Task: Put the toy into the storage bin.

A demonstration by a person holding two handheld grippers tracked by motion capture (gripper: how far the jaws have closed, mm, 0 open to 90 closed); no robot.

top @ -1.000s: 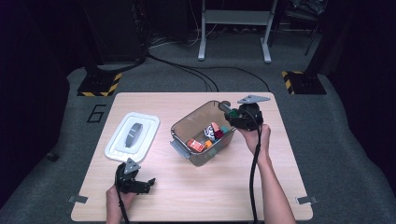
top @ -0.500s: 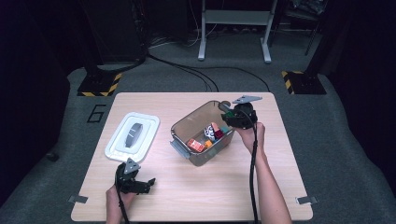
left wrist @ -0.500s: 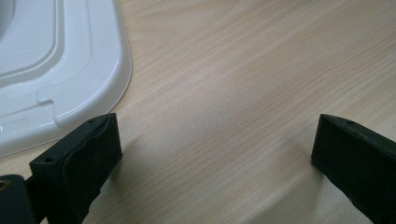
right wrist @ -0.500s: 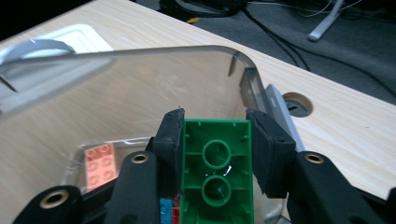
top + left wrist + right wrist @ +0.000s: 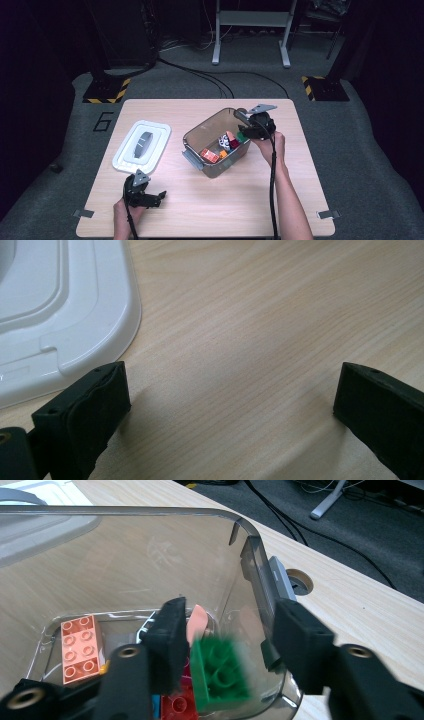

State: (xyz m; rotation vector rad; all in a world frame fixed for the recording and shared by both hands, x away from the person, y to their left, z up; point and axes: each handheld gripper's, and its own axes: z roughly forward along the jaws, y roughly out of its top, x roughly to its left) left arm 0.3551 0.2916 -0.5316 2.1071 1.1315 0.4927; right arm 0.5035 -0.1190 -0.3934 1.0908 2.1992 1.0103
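High view: the left tool [image 5: 152, 196] rests low on the tabletop [image 5: 210, 205], jaws wide apart on nothing, just beside the white lid [image 5: 142, 145]. Right of it stands the clear bin [image 5: 200, 137] of toy bricks. The right tool [image 5: 245, 130] hangs over the bin's right end; its jaws have just been opening, and a blurred green brick [image 5: 220, 672] sits loose between them, above the bricks.

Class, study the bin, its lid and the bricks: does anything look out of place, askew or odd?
One thing: the green brick is blurred, tilted between the right tool's jaws, which have just been opening above the clear bin, seemingly mid-drop. The white lid lies flat on the table, nothing spilled.
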